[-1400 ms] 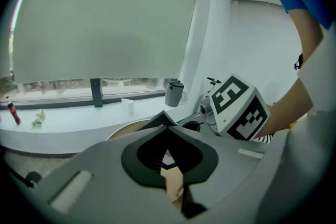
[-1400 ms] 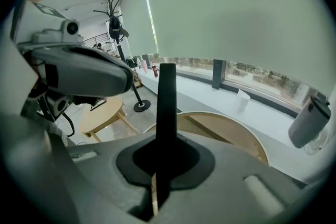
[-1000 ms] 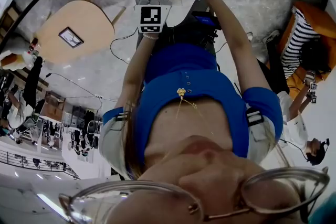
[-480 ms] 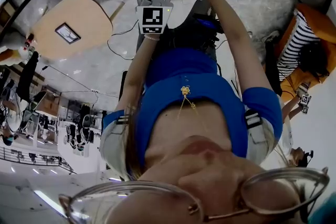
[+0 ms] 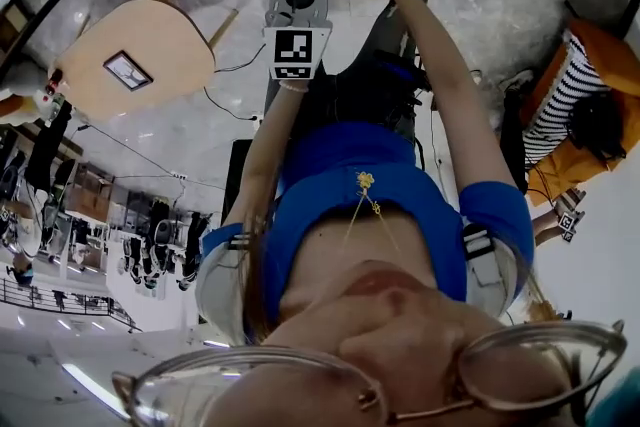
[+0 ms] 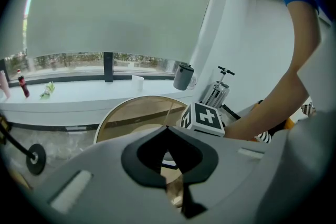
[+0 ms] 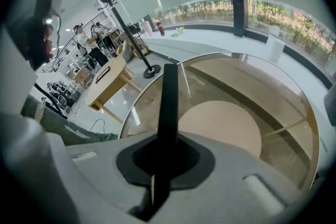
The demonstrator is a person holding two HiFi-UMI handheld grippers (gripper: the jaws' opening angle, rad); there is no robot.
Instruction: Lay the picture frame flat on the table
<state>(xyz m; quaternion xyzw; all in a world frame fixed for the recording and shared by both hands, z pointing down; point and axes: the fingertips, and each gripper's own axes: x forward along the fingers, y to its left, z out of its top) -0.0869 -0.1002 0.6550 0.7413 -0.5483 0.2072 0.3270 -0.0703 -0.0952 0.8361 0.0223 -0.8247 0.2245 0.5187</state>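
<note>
— Hand-held gripper on the right: how did its jaws stand?

— Clamped on the picture frame. The frame appeared edge-on, as a thin black strip rising from between the jaws. It was held over the round desk, which had a glass top and a pale wooden rim. Whether the frame touched the glass could not be told.

— And the left hand-held gripper?

— Jaws together, with nothing between them. It pointed toward the same round desk. The marker cube of the right hand-held gripper sat just beside it, on its right.

— How did the head view show the pair?

— Both were raised side by side on outstretched arms, at the near rim of the round desk.

— Was anything else in the room?

— A tan side desk stood well apart on the grey floor. A small dark-edged rectangle lay flat on it. A seated person in a striped top was at the far right.
</note>
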